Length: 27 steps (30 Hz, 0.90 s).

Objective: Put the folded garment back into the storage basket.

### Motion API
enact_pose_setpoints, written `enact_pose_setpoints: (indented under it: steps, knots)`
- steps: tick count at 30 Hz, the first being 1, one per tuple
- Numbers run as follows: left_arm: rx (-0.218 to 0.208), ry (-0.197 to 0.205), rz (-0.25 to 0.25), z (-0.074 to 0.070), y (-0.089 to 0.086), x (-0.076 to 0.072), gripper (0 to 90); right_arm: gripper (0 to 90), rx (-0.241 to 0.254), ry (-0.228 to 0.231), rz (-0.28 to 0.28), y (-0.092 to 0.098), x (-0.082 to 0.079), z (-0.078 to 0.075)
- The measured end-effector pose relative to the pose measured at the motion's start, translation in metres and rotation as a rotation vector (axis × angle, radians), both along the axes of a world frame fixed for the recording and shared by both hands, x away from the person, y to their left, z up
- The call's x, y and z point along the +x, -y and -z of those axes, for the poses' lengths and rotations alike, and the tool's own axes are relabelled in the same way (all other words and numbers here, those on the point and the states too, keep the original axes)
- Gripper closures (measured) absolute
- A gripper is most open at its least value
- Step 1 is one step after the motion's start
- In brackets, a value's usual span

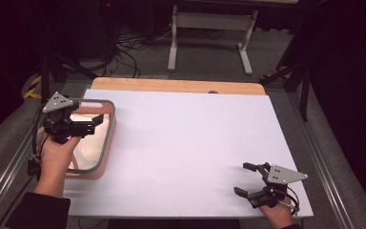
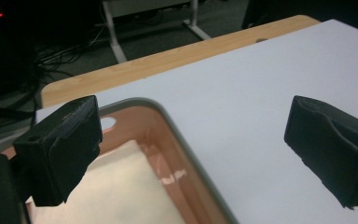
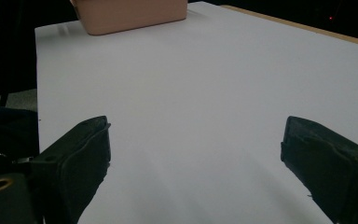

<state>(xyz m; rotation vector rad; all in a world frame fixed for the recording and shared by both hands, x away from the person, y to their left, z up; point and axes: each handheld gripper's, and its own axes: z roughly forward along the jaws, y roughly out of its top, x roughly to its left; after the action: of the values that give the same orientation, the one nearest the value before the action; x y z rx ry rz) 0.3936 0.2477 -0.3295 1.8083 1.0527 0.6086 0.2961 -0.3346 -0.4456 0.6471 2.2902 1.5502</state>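
Note:
A pink basin (image 1: 108, 138) with a grey rim stands at the table's left edge, and a white cloth (image 1: 88, 150) lies inside it. My left gripper (image 1: 94, 125) hovers over the basin, pointing right, open and empty. In the left gripper view the jaws stand wide apart above the basin's rim (image 2: 179, 137) and the cloth (image 2: 121, 186). My right gripper (image 1: 242, 179) rests low near the table's front right corner, open, with only bare white surface between its jaws. The right gripper view has the basin (image 3: 130, 16) far off at the top.
A white sheet (image 1: 190, 143) covers the table, with a strip of wooden edge (image 1: 171, 85) at the back. Beyond it, a white desk frame (image 1: 209, 28) and cables lie on the grey floor. Metal rails run along both sides.

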Motion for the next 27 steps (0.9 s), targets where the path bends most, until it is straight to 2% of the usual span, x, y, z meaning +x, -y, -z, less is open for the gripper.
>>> enact_pose_setpoints:
  steps: [1,5,9,12,13,14,17,20,22,23,27]
  knots:
    - [0.000,0.000,0.000,0.000,0.000,0.000,4.9,8.7,0.000,-0.001,0.001,0.000,0.000,0.000]
    - [-0.033,0.014,0.064,-0.003,0.013,-0.008,4.9,8.7,-0.001,0.003,0.001,0.001,0.000,0.000]
    - [-0.070,0.026,0.133,0.003,0.024,-0.015,4.9,8.7,0.001,0.002,0.000,0.001,0.000,-0.001]
    - [-0.081,0.036,0.175,0.008,0.033,-0.021,4.9,8.7,0.002,0.003,0.001,0.001,-0.001,-0.001]
    - [-0.081,0.036,0.175,0.008,0.033,-0.021,4.9,8.7,0.002,0.003,0.002,0.001,-0.001,-0.001]
    - [-0.088,0.042,0.207,0.012,0.039,-0.025,4.9,8.7,0.003,0.004,0.002,0.001,-0.001,-0.001]
    - [-0.093,0.051,0.235,0.016,0.045,-0.029,4.6,8.7,0.002,0.005,0.003,0.002,-0.001,-0.001]
    - [-0.151,0.053,0.297,0.028,0.058,-0.039,4.2,8.7,0.003,0.005,0.004,0.002,-0.001,-0.001]
    - [-0.170,0.058,0.320,0.035,0.063,-0.044,4.1,8.7,0.004,0.004,0.003,0.002,-0.001,-0.001]
    - [-0.170,0.058,0.320,0.035,0.063,-0.044,4.1,8.7,0.004,0.004,0.003,0.002,-0.001,-0.001]
    - [-0.187,0.068,0.376,0.049,0.076,-0.053,4.0,8.7,0.004,0.004,0.001,0.002,-0.001,-0.001]
